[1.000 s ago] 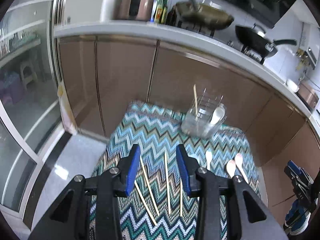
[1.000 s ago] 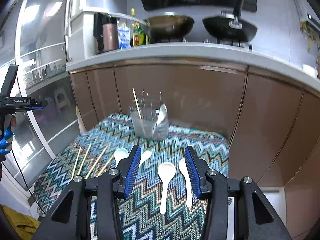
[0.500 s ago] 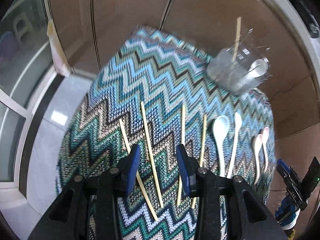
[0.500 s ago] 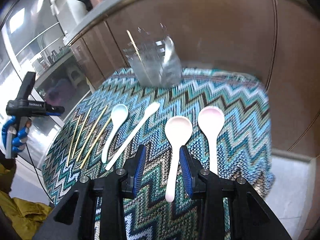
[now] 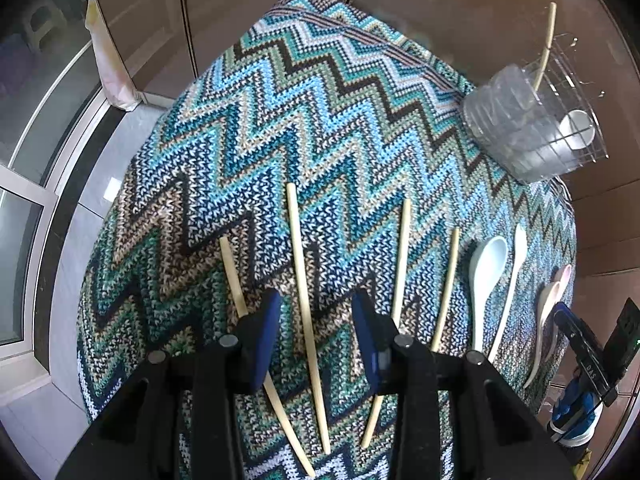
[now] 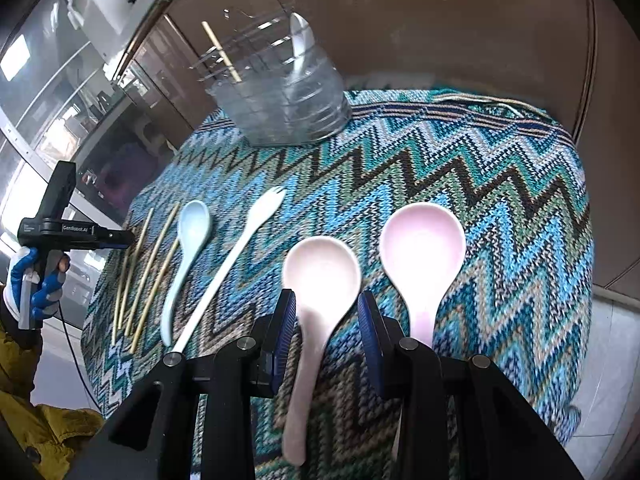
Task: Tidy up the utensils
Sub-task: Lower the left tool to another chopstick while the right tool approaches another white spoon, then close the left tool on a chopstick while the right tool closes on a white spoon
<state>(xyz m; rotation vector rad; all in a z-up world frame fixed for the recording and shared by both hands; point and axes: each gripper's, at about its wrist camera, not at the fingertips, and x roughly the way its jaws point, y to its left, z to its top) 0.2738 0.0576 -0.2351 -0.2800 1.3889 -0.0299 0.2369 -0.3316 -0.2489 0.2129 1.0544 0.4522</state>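
Chopsticks (image 5: 306, 312) under left tool (image 5: 316, 332), pink spoon (image 6: 316, 304) under right tool (image 6: 326, 328)

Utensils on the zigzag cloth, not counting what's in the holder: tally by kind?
Chopsticks: 4
Pink spoons: 2
Light blue spoon: 1
White spork: 1
Total: 8
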